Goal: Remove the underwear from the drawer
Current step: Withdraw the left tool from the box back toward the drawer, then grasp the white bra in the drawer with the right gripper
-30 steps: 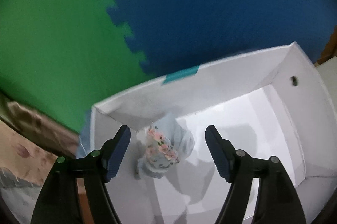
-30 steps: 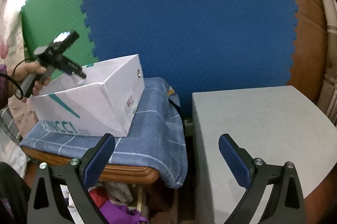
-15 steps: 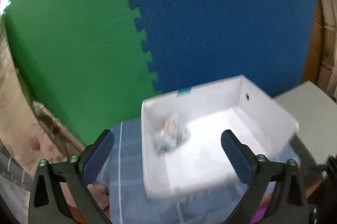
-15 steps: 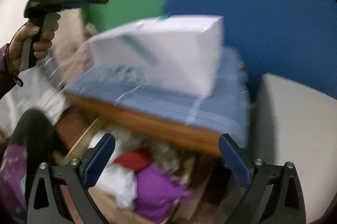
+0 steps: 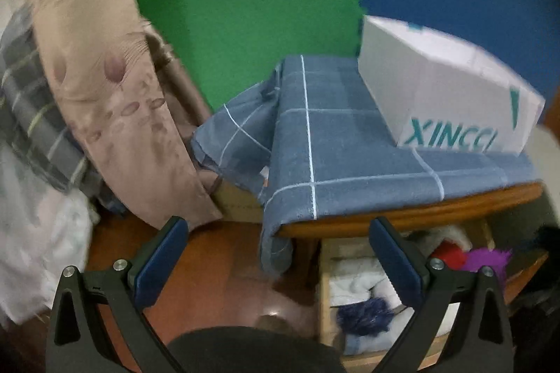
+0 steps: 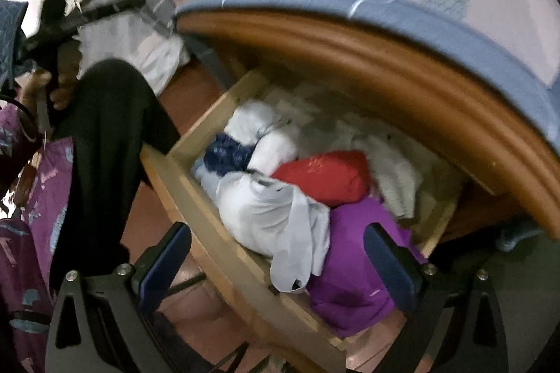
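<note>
The right gripper is hanging over the open drawer with its jaws spread wide and nothing between them. Just ahead of it, and partly between its fingers, a white bundle is spilling over the drawer's front board, with a purple piece touching it on the right finger's side. Beyond those, a red roll is lying across the pile, and a dark blue piece is sitting toward the left finger's side. This heap is the underwear, still inside the drawer, under the wooden tabletop.

The left gripper is also standing wide open and empty, having just been opening. It is pointing more at the floor and the blue checked cloth than at the drawer, which lies off to its right. Farther ahead on that cloth is the white box.

Judging the step as reaching for a garment, the right gripper looks better placed. It is probably best to come straight down on one piece, pinch a raised fold rather than a flat face, and lift clear of the tabletop's edge so neighbours are not dragged out.

The red roll's long axis is running roughly across the gripper's line, left to right, tilted slightly up toward the right; the white bundle is running more toward the gripper, its loose end pointing at it.
</note>
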`<state>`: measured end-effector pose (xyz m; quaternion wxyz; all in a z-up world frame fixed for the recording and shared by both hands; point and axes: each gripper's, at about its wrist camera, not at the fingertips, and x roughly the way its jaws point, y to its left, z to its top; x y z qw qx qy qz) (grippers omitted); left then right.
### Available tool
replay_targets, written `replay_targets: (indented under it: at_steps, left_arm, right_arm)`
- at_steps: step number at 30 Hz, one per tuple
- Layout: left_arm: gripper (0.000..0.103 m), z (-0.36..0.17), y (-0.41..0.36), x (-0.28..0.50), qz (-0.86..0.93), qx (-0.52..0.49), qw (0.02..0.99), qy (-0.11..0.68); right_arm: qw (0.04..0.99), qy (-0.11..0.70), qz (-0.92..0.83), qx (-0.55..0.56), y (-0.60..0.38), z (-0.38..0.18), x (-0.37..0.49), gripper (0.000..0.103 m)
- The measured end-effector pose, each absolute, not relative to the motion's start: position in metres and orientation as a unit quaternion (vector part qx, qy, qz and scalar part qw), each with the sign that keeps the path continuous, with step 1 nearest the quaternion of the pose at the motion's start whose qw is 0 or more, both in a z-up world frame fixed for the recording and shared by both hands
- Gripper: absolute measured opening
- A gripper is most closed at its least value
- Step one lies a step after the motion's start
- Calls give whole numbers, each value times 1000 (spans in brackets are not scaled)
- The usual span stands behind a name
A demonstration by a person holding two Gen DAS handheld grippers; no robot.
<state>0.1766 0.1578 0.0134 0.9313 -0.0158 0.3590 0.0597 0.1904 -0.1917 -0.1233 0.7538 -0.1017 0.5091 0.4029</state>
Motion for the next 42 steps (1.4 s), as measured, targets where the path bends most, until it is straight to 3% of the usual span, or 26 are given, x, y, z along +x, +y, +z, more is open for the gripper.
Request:
replay_targets:
  at_steps: [3,20,22,24,26,33,42]
  left_arm:
    - [102,13,162,171,66,-29,939,336]
    - [102,-2,186,178,43,-112,924,363]
    - [102,-3,192,177,42,-133,921,363]
    - [102,-5,199,176,43,-156,918,361]
    - [102,-7,206,176,44,-180,915,359]
    - [102,-11,226,170,54,-239,907,343]
    - [102,-6,211,170,65,-192,918,341]
  right_arm:
    - [743,519,403,-130,-180,-134,185,101]
    - [699,575,386,-180,-122,-192,202,100]
    - [692,583,387,-179,-120,-198,201,81]
    - [678,600,393,-161,-121,-204,202,31]
    - [681,599,391,-157,-122,-203,200,13]
    - [711,562,410,-102,-140,-161,187,11]
    - [748,519,413,-15,-168,-110,174,10]
